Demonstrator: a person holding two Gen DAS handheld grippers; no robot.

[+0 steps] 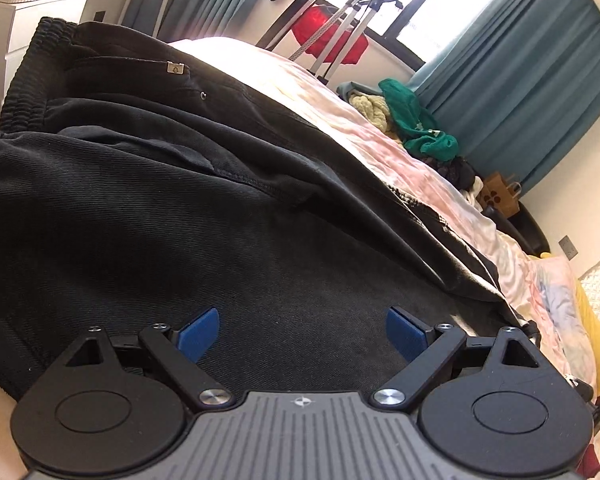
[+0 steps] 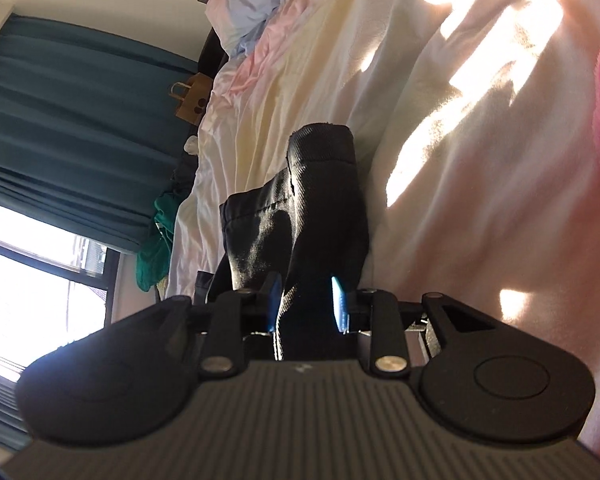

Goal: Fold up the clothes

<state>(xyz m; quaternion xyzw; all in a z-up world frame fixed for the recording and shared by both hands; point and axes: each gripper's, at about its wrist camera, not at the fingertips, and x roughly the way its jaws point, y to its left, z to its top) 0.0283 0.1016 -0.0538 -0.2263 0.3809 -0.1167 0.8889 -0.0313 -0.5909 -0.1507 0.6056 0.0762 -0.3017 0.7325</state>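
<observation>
Between the spread jaws of our left gripper (image 1: pixel 300 332) lies the black trousers (image 1: pixel 148 208) fabric, unpinched, while our right gripper (image 2: pixel 306 300) pinches a fold of the same cloth (image 2: pixel 320 200). We work on a bed with a pastel sheet (image 1: pixel 400 148), teal curtains (image 1: pixel 540 60) behind. The elastic waistband (image 1: pixel 32 68) points away, legs running toward us.

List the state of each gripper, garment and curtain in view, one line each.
left gripper: open, nothing between its pads.
right gripper: shut on a fold of the black trousers.
black trousers: spread over the bed, unfolded.
green garment: crumpled in a pile.
teal curtains: drawn aside, window uncovered.
</observation>
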